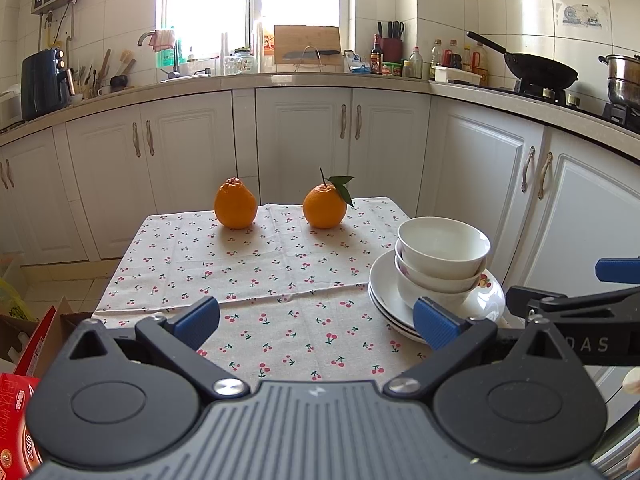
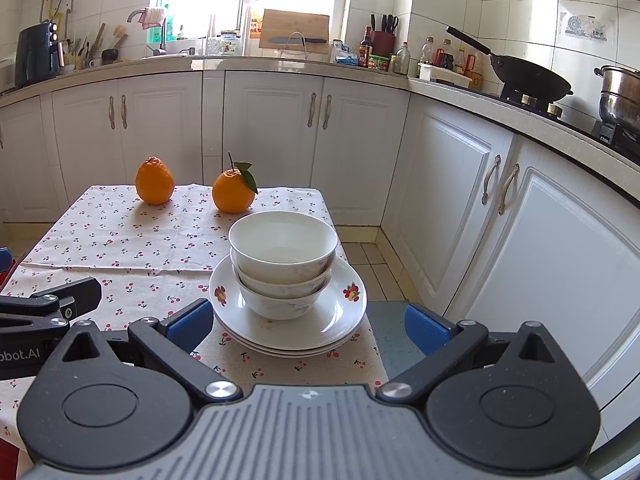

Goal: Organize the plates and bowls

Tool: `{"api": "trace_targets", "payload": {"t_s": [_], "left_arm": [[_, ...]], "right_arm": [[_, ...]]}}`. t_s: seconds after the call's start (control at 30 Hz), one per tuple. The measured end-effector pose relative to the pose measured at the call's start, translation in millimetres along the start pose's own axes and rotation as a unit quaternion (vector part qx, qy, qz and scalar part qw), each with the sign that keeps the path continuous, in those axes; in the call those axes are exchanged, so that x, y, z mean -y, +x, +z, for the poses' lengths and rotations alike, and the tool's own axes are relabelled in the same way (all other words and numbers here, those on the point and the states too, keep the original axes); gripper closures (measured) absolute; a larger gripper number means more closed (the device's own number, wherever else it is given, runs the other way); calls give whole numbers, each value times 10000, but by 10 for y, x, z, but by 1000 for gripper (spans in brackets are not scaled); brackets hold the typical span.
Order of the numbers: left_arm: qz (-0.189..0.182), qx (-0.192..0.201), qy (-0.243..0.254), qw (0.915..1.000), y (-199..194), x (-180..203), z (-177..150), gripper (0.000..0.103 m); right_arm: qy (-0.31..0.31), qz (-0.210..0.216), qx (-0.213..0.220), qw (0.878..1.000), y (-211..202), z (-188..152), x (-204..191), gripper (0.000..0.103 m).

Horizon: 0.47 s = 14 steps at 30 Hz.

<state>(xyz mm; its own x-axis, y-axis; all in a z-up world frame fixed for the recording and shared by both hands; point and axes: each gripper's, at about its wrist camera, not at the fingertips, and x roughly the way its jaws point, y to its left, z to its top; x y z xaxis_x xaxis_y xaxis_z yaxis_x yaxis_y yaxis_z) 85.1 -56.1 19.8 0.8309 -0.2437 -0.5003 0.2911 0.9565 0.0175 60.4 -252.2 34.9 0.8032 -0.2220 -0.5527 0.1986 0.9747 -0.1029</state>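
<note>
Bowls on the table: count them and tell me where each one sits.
3, nested in one stack on the plates at the table's right edge: top bowl, middle bowl, bottom bowl. A further bowl hidden inside the stack cannot be excluded.

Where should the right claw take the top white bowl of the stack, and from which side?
Grip the rim of the top white ceramic bowl at its near edge, one finger inside and one outside, coming from above. It sits nested upright, so only its rim stands free. The right claw is open.
</note>
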Motion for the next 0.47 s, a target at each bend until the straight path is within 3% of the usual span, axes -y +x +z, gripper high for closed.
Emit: {"api": "trace_targets", "payload": {"t_s": [0.47], "left_arm": [[-16, -35, -3, 10000, 21, 23, 6, 1]], "right_arm": [[-21, -38, -9, 10000, 3, -3, -2, 0]]}}
